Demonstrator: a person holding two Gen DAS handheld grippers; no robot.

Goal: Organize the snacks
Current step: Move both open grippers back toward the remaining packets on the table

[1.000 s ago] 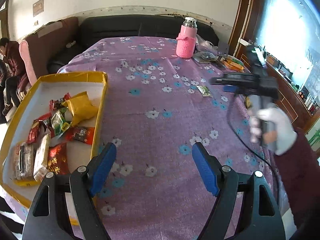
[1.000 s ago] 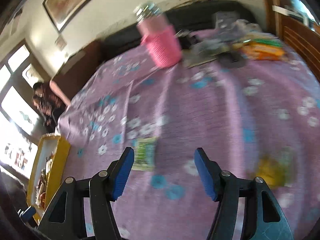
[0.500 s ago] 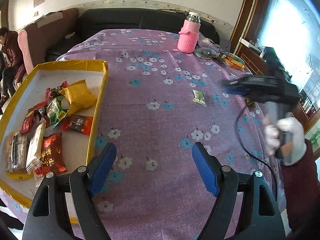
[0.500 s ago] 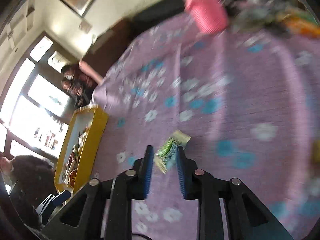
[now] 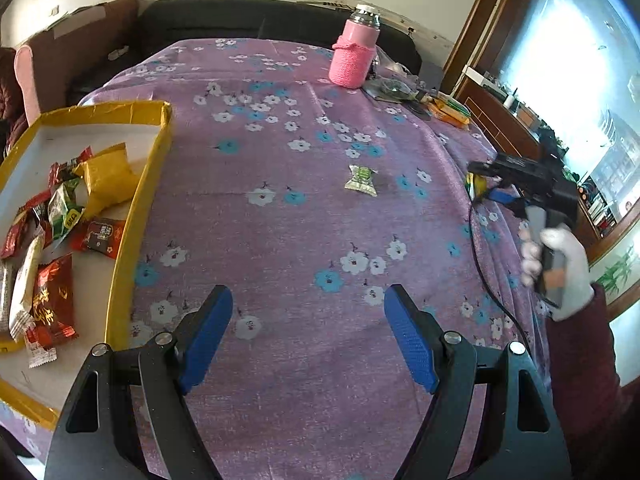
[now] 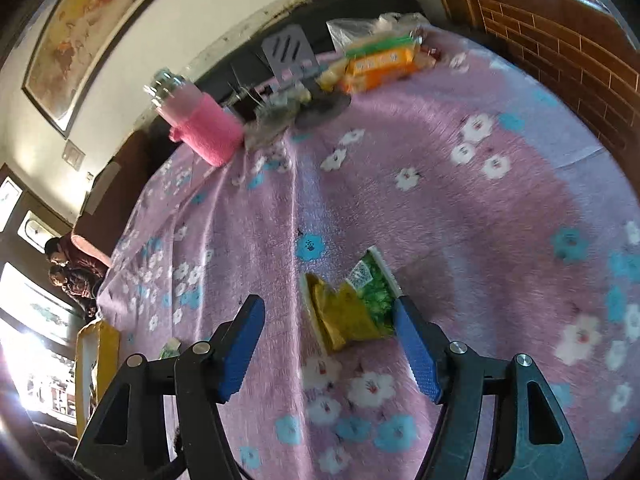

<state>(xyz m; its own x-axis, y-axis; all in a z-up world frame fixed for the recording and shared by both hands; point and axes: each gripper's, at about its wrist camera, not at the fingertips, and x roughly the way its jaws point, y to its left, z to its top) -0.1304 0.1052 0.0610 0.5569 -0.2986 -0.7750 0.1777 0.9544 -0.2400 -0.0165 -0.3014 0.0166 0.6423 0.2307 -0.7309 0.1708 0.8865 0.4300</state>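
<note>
Right claw (image 6: 330, 346), tilted down and opening over a yellow-green snack packet (image 6: 352, 308); left claw (image 5: 308, 336) hangs wide, empty.

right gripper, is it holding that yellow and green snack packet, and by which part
Nothing is held. The right gripper is opening; the yellow and green packet lies on the tablecloth between its fingers, ungripped.

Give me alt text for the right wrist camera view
The right gripper hovers over a purple flowered tablecloth, jaws opening, with a yellow and green snack packet lying between its blue fingertips. A pink bottle stands at the far edge.
</note>
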